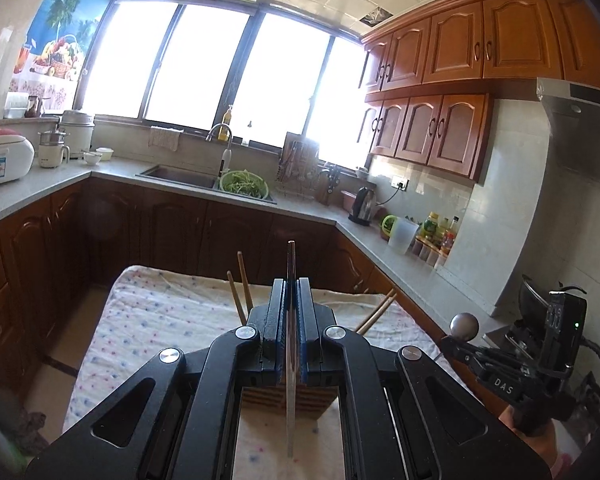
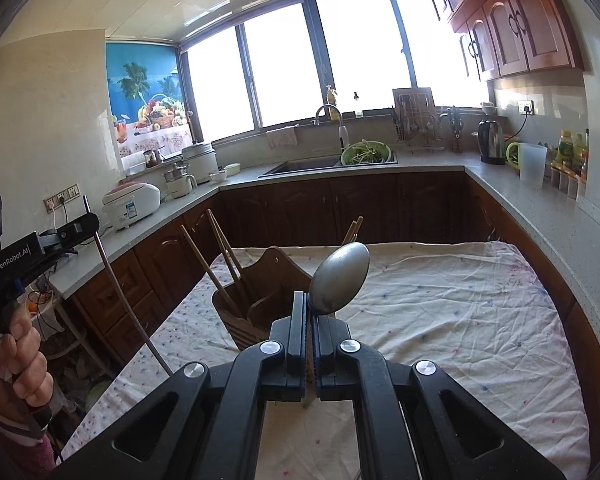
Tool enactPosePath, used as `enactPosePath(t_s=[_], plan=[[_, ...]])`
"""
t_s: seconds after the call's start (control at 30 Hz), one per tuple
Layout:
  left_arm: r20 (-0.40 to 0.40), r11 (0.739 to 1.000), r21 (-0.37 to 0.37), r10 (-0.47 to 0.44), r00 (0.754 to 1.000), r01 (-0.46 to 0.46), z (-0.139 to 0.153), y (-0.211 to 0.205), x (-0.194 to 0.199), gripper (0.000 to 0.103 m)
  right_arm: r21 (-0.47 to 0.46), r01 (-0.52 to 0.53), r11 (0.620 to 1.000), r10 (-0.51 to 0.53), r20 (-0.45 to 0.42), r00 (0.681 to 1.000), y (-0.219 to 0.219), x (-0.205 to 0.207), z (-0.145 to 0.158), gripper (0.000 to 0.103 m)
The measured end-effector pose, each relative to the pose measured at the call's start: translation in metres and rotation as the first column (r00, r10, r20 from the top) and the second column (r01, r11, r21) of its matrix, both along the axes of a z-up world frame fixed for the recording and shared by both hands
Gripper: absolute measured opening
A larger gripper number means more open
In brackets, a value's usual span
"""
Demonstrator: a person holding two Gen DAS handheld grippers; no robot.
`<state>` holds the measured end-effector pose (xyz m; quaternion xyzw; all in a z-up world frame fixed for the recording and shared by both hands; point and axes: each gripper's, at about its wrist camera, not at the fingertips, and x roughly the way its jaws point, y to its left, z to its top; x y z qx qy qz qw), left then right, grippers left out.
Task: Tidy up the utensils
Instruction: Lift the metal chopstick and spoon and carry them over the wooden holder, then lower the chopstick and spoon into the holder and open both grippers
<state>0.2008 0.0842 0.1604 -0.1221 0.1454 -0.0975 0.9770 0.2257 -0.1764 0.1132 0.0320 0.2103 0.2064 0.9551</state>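
Two utensils are in hand at once: the left claw is clenched on a thin metal handle, seen edge-on, and the right claw is clenched on a steel spoon, bowl up. The wooden holder stands on the cloth-covered surface, with chopsticks already leaning in its left compartment.

To do this step well, I would bring one utensil over a free compartment at a time, tip it handle-down and unclench only once it is inside the walls; two at once risks a clash over the holder.

The right wrist view shows the holder's compartments and the long handle hanging from the left claw. The left wrist view shows only a slatted patch of the holder beneath the claw, but also the right claw off to the side.
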Motion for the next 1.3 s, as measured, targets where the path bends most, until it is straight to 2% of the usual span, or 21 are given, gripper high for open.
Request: enactPosePath(t_s=[0.23,0.4,0.67,1.3], plan=[[0.068,0.999,-0.015,0.050,0.996,-0.049,0.029,0.001,0.038,0.004,-0.026,-0.003,1.000,0.004,0.055,0.998,0.013,0.032,0.022,0.002],[0.095,0.995,-0.012,0.096,0.991,-0.095,0.032,-0.002,0.065,0.004,-0.039,-0.009,0.999,0.012,0.076,0.997,0.024,0.051,0.025,0.002],[0.051,0.991,-0.024,0.136,0.989,-0.135,-0.006,-0.004,0.090,0.004,-0.075,-0.015,0.997,0.021,0.073,0.997,0.042,0.067,0.006,0.002],[-0.090,0.991,0.012,0.131,0.987,-0.130,-0.085,-0.010,0.089,0.004,-0.095,-0.049,0.994,0.042,-0.078,0.996,0.060,0.084,-0.055,0.002]])
